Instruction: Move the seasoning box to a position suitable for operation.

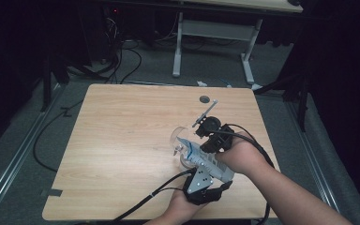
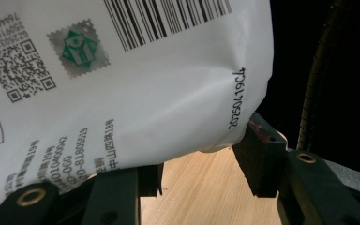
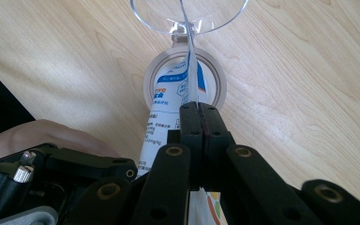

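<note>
The tabletop (image 1: 122, 140) lies bare to the left and far side. Near its right edge, both grippers hold a white pouch (image 1: 206, 161) over a clear glass (image 1: 183, 138). The left gripper (image 1: 201, 185) clamps the pouch's bottom; its view shows a barcode. The right gripper (image 3: 199, 110) pinches the pouch's top edge, jaws pressed together.

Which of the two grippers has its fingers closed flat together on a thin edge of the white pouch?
The right gripper: its fingers pinch the thin edge of the white pouch. The left gripper holds the full body, fingers wide apart.
</note>
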A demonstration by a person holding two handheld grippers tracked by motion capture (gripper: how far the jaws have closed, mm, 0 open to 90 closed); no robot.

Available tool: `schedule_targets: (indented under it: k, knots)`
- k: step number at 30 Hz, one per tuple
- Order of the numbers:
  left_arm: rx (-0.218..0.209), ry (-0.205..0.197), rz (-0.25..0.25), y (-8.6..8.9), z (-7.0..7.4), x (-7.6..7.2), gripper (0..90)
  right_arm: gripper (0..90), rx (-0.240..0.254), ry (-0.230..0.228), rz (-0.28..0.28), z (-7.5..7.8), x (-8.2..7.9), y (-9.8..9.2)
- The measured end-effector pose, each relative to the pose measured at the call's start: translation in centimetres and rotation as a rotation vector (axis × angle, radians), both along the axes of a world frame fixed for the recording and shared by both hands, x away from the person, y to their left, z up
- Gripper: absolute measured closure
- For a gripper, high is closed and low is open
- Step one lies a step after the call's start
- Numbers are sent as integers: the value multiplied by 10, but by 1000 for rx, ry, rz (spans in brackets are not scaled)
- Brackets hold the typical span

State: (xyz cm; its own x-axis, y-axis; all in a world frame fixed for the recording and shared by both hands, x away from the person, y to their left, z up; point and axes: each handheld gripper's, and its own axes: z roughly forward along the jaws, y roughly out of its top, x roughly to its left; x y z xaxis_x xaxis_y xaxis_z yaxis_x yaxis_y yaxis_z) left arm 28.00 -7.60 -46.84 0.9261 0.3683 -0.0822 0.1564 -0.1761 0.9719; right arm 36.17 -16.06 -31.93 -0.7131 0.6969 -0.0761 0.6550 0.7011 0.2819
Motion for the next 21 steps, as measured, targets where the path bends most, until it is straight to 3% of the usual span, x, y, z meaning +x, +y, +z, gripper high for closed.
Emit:
schedule_targets:
  k: [21]
  knots:
    - [-6, -3, 0, 1, 0, -1, 557, 900, 1, -2, 3, 1, 0, 1]
